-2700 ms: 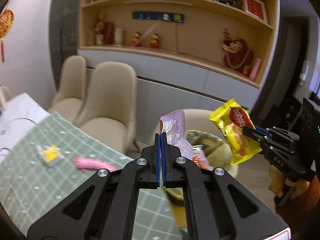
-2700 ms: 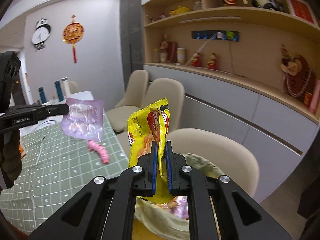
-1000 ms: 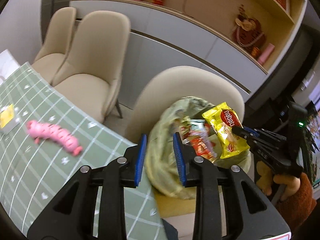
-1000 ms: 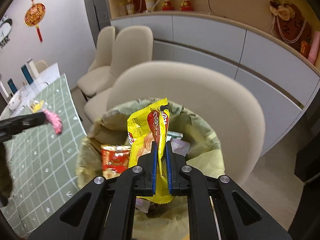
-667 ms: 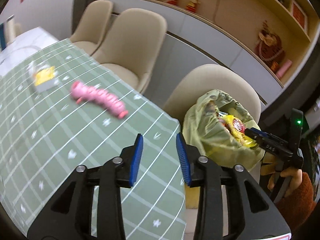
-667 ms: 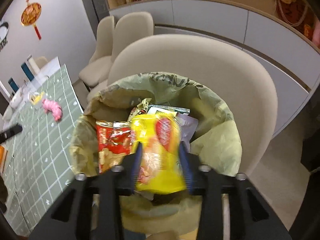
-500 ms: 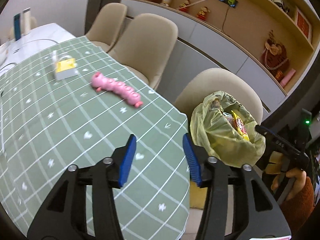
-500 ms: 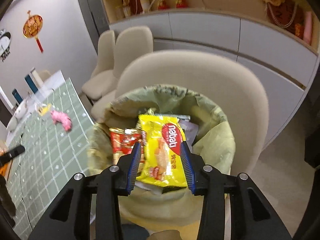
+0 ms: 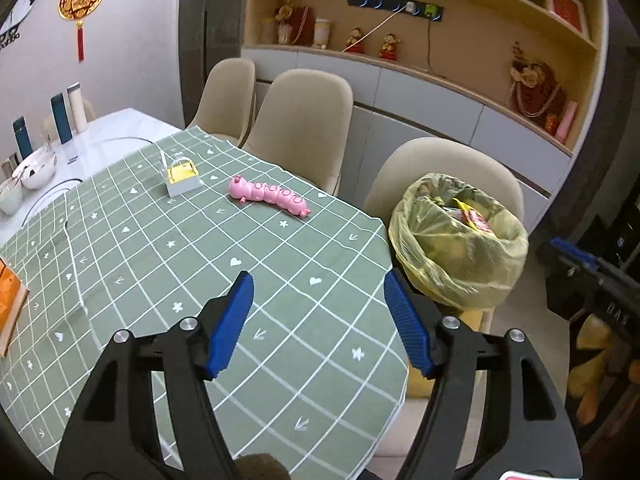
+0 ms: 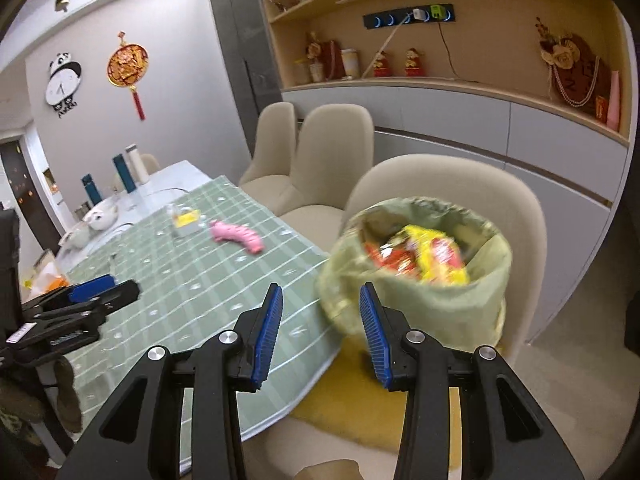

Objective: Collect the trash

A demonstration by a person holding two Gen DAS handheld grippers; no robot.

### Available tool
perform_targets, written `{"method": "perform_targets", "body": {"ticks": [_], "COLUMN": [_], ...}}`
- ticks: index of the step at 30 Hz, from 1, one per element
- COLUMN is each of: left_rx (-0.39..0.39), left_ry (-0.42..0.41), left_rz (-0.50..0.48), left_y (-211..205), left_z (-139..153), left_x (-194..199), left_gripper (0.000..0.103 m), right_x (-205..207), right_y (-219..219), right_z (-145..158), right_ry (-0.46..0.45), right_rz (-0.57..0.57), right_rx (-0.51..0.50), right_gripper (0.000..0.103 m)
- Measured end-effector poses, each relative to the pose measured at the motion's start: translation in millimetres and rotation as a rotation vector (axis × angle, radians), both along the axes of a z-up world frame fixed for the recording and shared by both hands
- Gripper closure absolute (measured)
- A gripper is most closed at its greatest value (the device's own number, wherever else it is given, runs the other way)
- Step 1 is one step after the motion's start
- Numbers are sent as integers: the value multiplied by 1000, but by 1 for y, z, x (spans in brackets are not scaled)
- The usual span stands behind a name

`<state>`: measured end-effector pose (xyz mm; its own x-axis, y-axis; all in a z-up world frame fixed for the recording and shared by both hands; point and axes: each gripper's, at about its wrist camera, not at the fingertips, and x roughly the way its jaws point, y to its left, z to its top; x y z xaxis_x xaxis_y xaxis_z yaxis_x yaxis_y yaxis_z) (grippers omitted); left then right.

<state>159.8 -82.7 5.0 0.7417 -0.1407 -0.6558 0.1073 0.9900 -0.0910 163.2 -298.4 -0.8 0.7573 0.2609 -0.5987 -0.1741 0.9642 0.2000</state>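
A yellow-green trash bag [image 9: 456, 268] [image 10: 420, 308] sits on a beige chair at the corner of the table, with its mouth open. A yellow snack packet [image 10: 432, 256] [image 9: 472, 216] lies inside it, beside a red packet [image 10: 380, 258]. My left gripper [image 9: 317, 280] hangs over the green checked tablecloth [image 9: 160, 248], left of the bag. Its jaws are opening and nothing is between them. My right gripper [image 10: 321, 292] is open and empty, just short of the bag. A pink caterpillar toy [image 9: 270, 196] [image 10: 238, 236] and a small white and yellow box [image 9: 182, 174] lie further along the table.
Beige chairs [image 9: 304, 120] line the far side of the table. Bowls [image 9: 34, 168] and bottles [image 9: 60, 118] stand on the white far end. An orange item [image 9: 8, 300] lies at the cloth's left edge. A yellow cushion [image 10: 352, 400] lies under the bag. Cabinets and shelves run behind.
My right gripper let go of the yellow packet, which now lies in the bag, and drew back. My left gripper swung away from the bag over the table, and its jaws spread wider.
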Motion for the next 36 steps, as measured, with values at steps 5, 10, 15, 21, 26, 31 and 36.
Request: {"method": "perform_targets", "body": {"ticks": [5,10,15,21,26,31,36], "left_rx": [84,94,85,64,64,67,67], "left_ry": [-57,-89,-97,-92,-102,-105,-112], "left_rz": [29,37,29,20,7,-8,-17], "left_y": [13,28,38,50,52,50,50], "left_z": [11,19,26,29,31,32,33], "left_x": [-37,-69,-92,-107,-115,-119,-120], "left_gripper": [39,39,39,39,39,39,39], "right_x": [-41,-74,-100,-119,-128,-132,-133], "right_y": [34,64,75,87,90,90,89], "right_z": [1,6,13,16,23,26,27], "right_ry": [-22,-46,-55,-63,-80,-89,-91], "right_rz": [-34,-41,-63,-64,-66,-74,-78], "right_rx": [-21,-72,-85,-99,-97,-97,-96], "right_gripper": [65,65,65,65,64,64,64]}}
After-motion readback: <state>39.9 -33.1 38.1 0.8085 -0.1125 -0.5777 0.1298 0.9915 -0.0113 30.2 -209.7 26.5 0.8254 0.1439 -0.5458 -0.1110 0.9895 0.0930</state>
